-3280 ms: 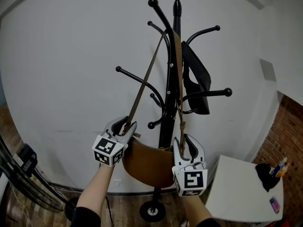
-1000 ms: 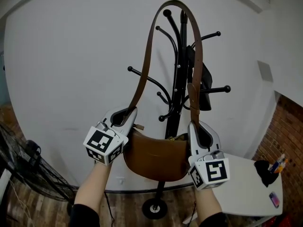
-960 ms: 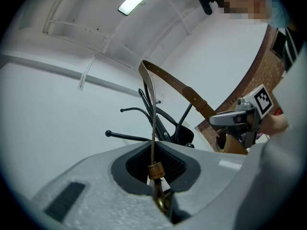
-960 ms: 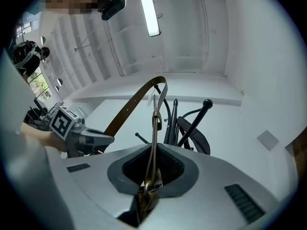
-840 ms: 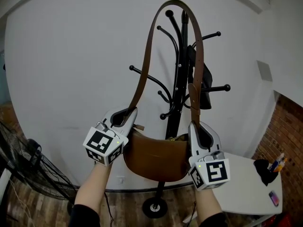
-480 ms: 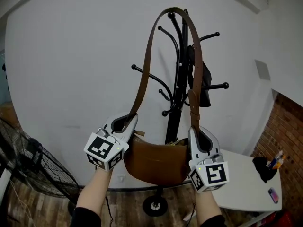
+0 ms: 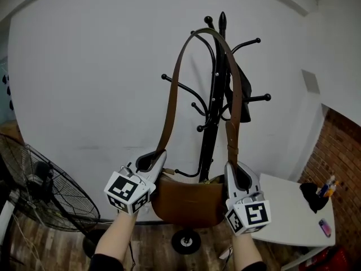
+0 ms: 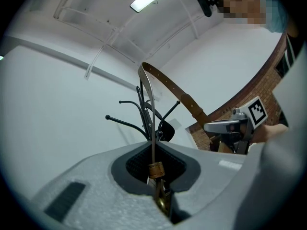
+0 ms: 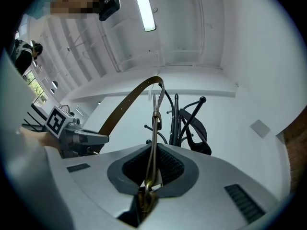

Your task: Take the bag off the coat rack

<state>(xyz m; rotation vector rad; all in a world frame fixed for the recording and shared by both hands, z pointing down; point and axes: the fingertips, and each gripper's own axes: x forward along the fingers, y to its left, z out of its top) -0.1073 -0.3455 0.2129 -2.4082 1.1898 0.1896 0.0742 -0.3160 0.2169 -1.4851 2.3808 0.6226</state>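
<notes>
I'm looking in remotely. A plain white wall (image 7: 84, 83) fills most of the head view. At eight o'clock stands a black wire-caged pedestal fan (image 7: 39, 191), with brown wooden plank floor (image 7: 22, 253) at seven o'clock.

At four o'clock is a white square tabletop (image 7: 287, 222). On it lie a crumpled black lump (image 7: 311, 195), a small flat phone-like slab (image 7: 324, 227) and some little bottles (image 7: 328, 186), too small to make out.

Red brick wall (image 7: 341, 151) rises at three o'clock. A grey square wall plate (image 7: 309, 82) sits at two o'clock, and a flat black pouch (image 7: 242, 97) hangs at one o'clock.

In the right gripper view, a long white ceiling tube light (image 9: 144, 6) glows at twelve o'clock.
</notes>
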